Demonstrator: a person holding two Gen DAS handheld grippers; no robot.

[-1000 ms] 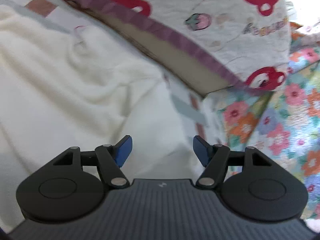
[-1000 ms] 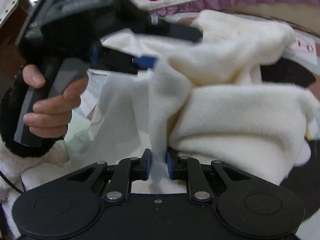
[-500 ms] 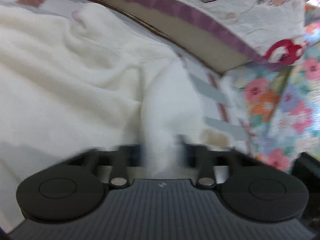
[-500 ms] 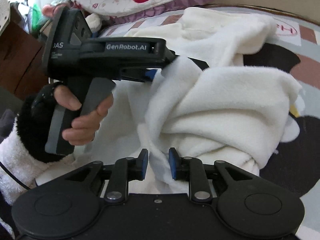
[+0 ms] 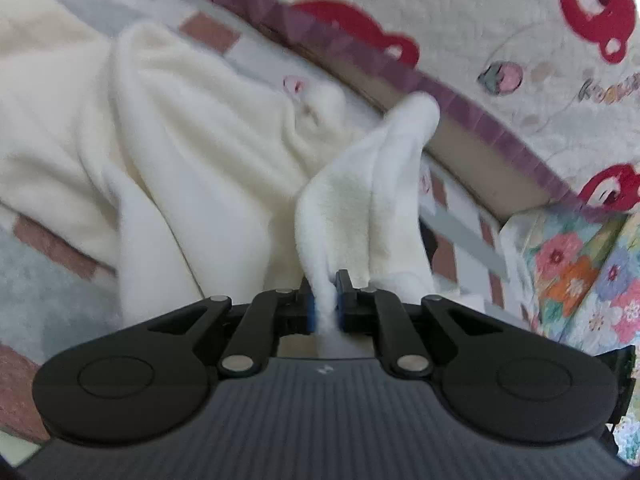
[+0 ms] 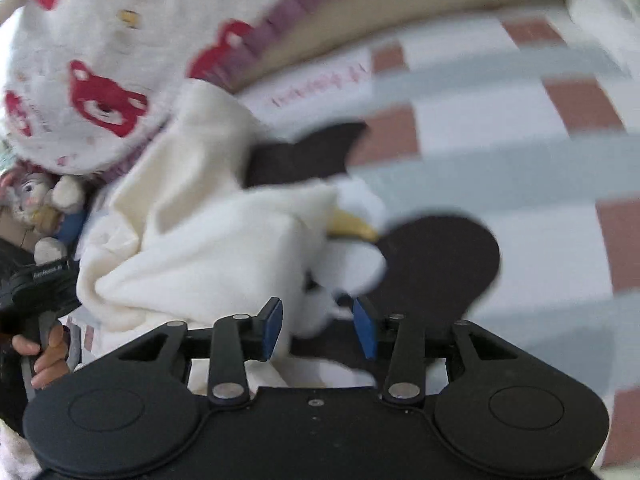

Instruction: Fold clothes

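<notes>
Legible text is scarce in both views.

Left wrist view: a small pale mark, shaped like an "M" or zigzag logo (image 5: 322,369), sits at the centre of the ribbed grey housing of the left tool (image 5: 324,307). On the white quilt (image 5: 500,12) with red bear prints, a line of coloured lettering (image 5: 610,87) runs off the right edge; the letters cannot be made out.

Right wrist view: the left tool (image 6: 38,288), held in a hand (image 6: 48,356), carries a line of white brand text (image 6: 47,271) on its black side, too small and blurred to read. A white patch of the checked bed sheet (image 6: 500,128) bears pink script (image 6: 320,87), smeared by motion and illegible.
</notes>
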